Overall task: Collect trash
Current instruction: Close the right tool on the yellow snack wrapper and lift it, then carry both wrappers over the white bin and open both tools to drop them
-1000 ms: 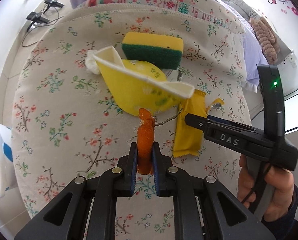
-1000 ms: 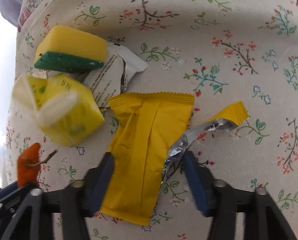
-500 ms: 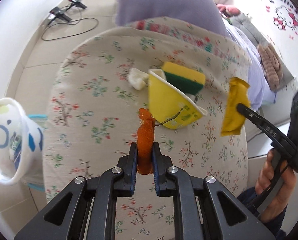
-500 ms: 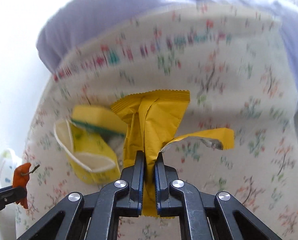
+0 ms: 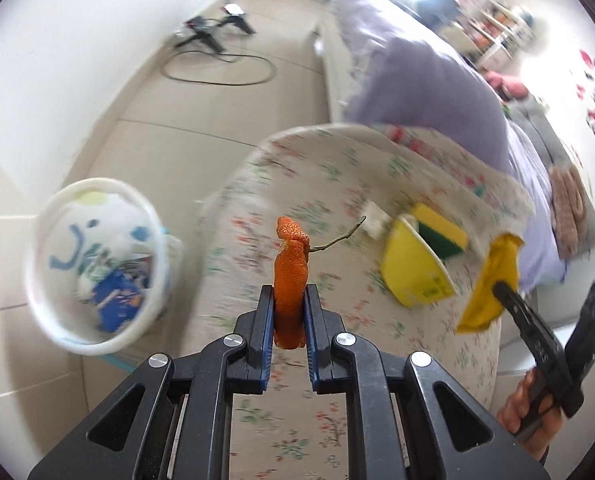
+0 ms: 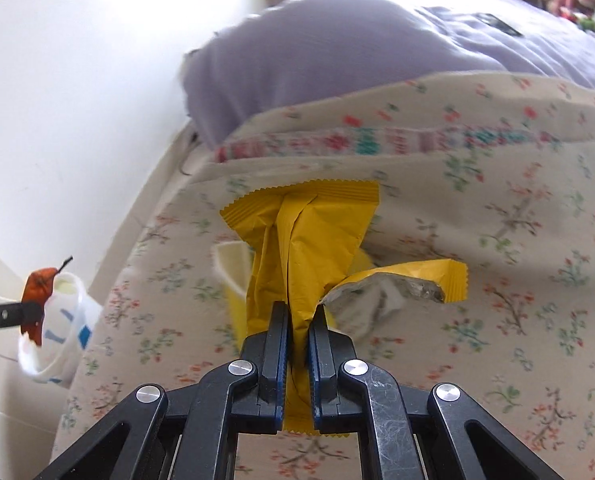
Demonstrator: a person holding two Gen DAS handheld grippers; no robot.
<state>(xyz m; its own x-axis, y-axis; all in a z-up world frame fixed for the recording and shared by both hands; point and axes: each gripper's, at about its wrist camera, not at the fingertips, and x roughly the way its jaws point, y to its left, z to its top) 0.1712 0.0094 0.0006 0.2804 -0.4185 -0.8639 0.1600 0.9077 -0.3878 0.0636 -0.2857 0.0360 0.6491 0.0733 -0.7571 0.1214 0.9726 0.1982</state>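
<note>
My left gripper (image 5: pixel 289 312) is shut on an orange peel (image 5: pixel 290 280) with a thin stem, held up above the floral cushion (image 5: pixel 337 420). It also shows at the left of the right wrist view (image 6: pixel 37 300). My right gripper (image 6: pixel 297 344) is shut on a torn yellow snack wrapper (image 6: pixel 309 240), lifted off the cushion; it shows in the left wrist view (image 5: pixel 487 284) at right. A white trash bin (image 5: pixel 93 264) with wrappers inside stands on the floor to the left.
A yellow paper cup (image 5: pixel 413 276) lies on its side on the cushion, beside a yellow-green sponge (image 5: pixel 441 236) and a white wad (image 5: pixel 373 216). A purple pillow (image 5: pixel 425 84) lies behind. Cables (image 5: pixel 217 60) lie on the floor.
My right gripper closed on the yellow wrapper and lifted it off the cushion. My left gripper rose and swung left with the peel, bringing the bin into view.
</note>
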